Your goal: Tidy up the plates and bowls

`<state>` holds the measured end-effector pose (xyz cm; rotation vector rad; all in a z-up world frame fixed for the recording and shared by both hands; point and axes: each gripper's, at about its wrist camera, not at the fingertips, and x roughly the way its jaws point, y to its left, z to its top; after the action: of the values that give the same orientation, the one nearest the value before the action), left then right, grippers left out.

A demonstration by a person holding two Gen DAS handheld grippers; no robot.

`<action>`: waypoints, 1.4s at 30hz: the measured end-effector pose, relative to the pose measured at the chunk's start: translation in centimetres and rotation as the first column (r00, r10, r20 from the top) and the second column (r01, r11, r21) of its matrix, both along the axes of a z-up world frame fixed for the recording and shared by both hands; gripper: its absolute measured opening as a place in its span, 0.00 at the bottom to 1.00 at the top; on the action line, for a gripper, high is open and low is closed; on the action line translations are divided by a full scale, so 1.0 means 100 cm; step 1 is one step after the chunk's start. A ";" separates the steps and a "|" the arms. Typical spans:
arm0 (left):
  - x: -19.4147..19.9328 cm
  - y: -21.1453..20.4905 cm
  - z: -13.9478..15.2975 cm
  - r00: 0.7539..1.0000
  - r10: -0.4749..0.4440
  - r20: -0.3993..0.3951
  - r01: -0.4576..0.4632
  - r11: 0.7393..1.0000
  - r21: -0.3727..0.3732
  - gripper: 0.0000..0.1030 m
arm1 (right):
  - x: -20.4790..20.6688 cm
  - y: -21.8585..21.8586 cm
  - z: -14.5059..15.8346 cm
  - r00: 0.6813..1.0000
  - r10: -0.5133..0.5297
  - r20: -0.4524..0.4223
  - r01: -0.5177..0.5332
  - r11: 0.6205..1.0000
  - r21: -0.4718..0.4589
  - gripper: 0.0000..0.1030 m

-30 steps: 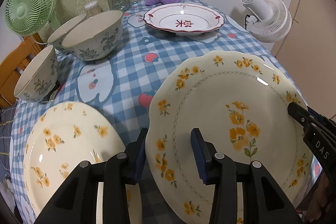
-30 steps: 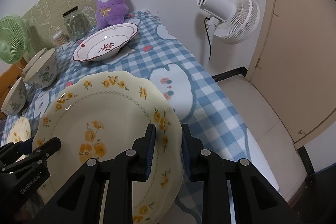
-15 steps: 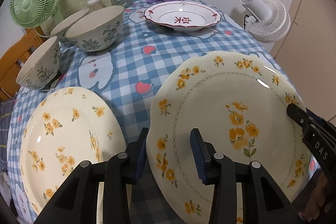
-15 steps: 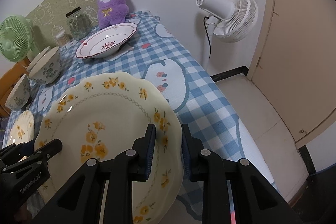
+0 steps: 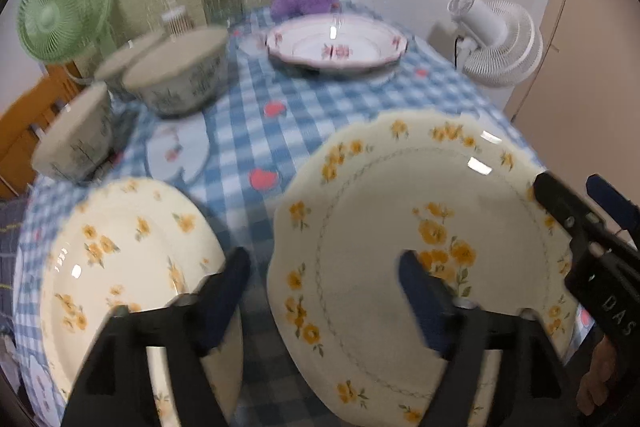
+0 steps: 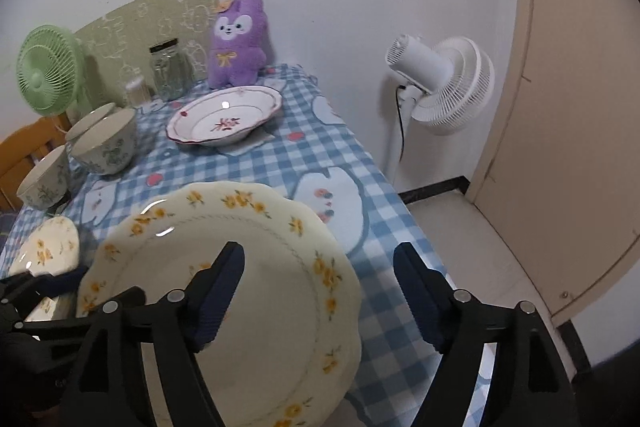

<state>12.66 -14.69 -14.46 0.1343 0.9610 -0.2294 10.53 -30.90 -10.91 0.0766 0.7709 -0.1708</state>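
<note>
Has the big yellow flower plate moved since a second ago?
No. The plate sits in the same spot against the checked cloth; only both grippers' jaws are opening off its rim.

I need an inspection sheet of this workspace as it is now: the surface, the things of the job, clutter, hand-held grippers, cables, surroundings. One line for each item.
Surface: table under a blue checked cloth with fruit prints.
Job's things: large flowered plate at the near edge; second flowered plate beside it; red-rimmed dish at the far end; three patterned bowls on the far left.
Clutter: purple plush toy, glass jar, small toothpick holder.
Grippers: left hand-held gripper and right hand-held gripper both opening, pads off the large plate.
Cables: black cord down the white fan's stand.
Surroundings: white fan, green fan, door, wooden chair.
</note>
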 end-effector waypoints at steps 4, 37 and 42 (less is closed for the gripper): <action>-0.002 0.003 0.013 1.000 -0.007 0.025 0.007 1.000 -0.016 0.86 | 0.002 0.007 0.008 1.000 0.017 -0.003 -0.017 1.000 0.021 0.78; -0.048 0.090 0.069 0.980 0.123 0.156 -0.107 0.989 -0.105 0.97 | -0.034 0.099 0.078 0.979 0.163 0.123 -0.164 0.987 -0.004 0.89; -0.058 0.106 0.075 0.970 0.143 0.199 -0.127 0.988 -0.092 0.97 | -0.039 0.118 0.083 0.970 0.197 0.146 -0.198 0.980 -0.008 0.89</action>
<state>6.90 -4.05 -6.94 0.0192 0.7515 -0.1246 6.62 -19.06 -2.64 0.0176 0.6287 0.0269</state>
